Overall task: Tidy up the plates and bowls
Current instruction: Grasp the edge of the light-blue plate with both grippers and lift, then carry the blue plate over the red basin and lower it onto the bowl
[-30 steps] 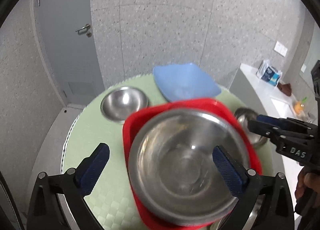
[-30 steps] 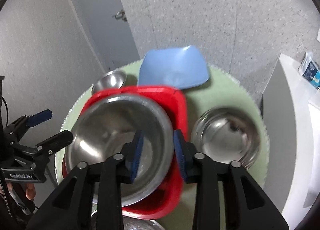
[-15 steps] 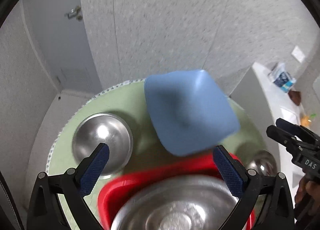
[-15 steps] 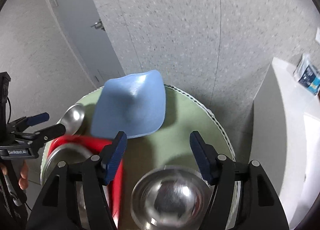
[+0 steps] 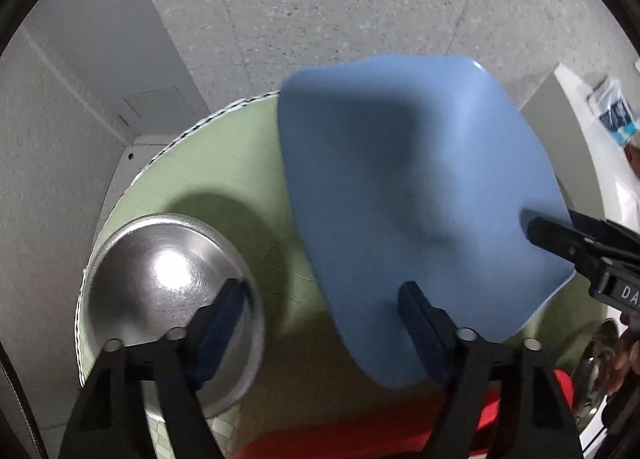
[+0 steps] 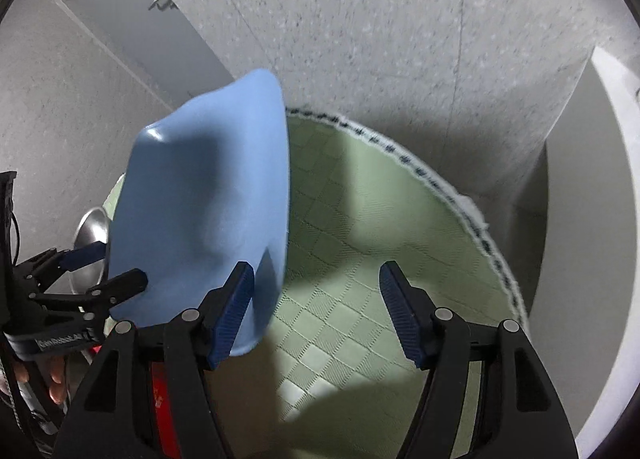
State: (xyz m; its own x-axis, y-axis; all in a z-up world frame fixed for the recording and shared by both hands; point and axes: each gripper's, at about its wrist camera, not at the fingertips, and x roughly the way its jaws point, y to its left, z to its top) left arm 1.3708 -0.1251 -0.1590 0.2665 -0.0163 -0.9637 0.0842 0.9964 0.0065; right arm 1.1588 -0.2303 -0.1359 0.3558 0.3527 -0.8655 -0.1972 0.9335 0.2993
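Note:
A blue square plate (image 5: 416, 187) lies on the round green table mat (image 5: 224, 163); it also shows in the right wrist view (image 6: 204, 211). My left gripper (image 5: 324, 311) is open with its right finger over the plate's near-left edge and its left finger over a steel bowl (image 5: 160, 283). My right gripper (image 6: 316, 307) is open, its left finger at the plate's near-right edge and its right finger over bare mat. A red tray (image 5: 360, 439) shows at the bottom edge.
A speckled wall and a grey door (image 5: 112, 39) stand behind the table. A white counter (image 5: 600, 147) with a blue-and-white packet is at the right. Another steel bowl (image 5: 596, 359) sits by the tray at the right.
Both grippers have moved forward past the red tray and steel bowl to the blue plate. The right gripper opened a second ago; the left gripper's fingers have narrowed.

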